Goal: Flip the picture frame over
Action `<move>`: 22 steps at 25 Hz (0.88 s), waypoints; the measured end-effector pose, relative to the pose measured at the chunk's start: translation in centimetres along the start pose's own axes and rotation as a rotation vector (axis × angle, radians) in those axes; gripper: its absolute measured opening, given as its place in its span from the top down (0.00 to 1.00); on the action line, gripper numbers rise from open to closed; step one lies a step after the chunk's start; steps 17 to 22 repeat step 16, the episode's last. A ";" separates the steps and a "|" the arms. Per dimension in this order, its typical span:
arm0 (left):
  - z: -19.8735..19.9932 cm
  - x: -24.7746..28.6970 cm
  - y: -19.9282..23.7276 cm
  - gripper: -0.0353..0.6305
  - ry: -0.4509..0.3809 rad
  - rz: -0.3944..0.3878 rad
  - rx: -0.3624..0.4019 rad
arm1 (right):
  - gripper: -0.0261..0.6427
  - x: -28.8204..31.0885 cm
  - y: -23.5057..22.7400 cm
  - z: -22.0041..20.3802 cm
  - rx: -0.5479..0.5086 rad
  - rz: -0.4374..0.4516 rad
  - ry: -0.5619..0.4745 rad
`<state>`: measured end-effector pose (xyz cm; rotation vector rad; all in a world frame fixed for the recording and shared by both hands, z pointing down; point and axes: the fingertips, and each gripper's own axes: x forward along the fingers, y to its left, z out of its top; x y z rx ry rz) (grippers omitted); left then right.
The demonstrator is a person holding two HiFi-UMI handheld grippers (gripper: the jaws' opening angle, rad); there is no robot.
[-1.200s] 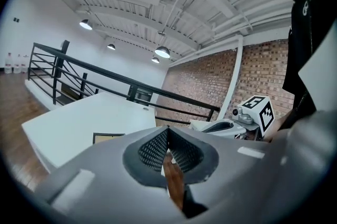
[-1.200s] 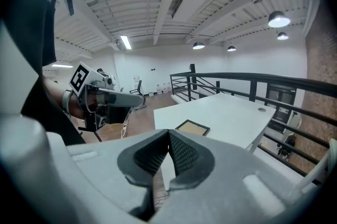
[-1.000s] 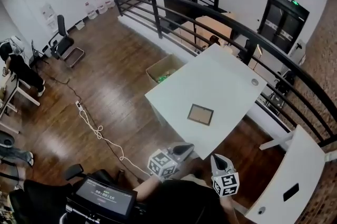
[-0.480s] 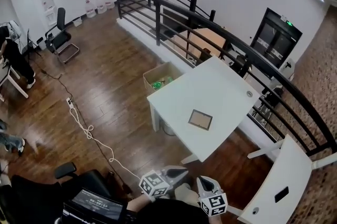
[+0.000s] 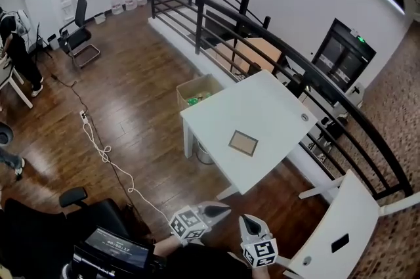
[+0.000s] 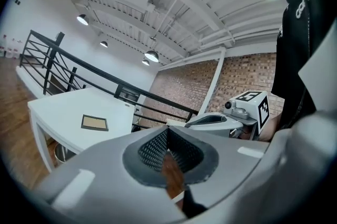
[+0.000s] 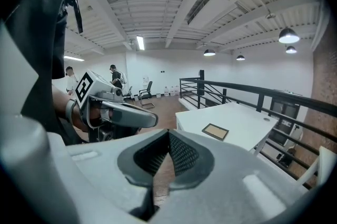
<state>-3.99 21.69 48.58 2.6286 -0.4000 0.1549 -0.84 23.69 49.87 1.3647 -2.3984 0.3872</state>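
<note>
A small picture frame [image 5: 243,142] with a dark rim and tan panel lies flat on the white table [image 5: 262,107], near its middle. It also shows in the left gripper view, frame [image 6: 95,123], and the right gripper view, frame [image 7: 216,132]. Both grippers are held low at the bottom of the head view, well short of the table. The left gripper [image 5: 223,209] is shut and holds nothing. The right gripper [image 5: 248,223] is shut and empty too. They sit side by side, each seeing the other.
A cardboard box [image 5: 197,94] stands on the wooden floor beside the table. A black railing [image 5: 275,41] runs behind it. A second white table [image 5: 338,241] sits at lower right. A cable [image 5: 98,146] trails over the floor; office chairs stand at far left.
The view has pulled back from the table: the table and frame look smaller and farther, and both grippers have dropped lower in the head view. Jaws stay shut.
</note>
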 end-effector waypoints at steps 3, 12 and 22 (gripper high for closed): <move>0.0 1.7 -1.8 0.93 0.003 -0.006 0.023 | 0.97 -2.3 -0.9 -0.8 -0.002 -0.017 -0.010; -3.3 8.1 -10.8 0.93 0.064 -0.105 0.030 | 0.97 -10.7 -6.7 -4.9 0.060 -0.138 -0.055; -4.5 10.8 -13.8 0.93 0.066 -0.118 0.004 | 0.97 -14.3 -9.3 -6.8 0.061 -0.165 -0.055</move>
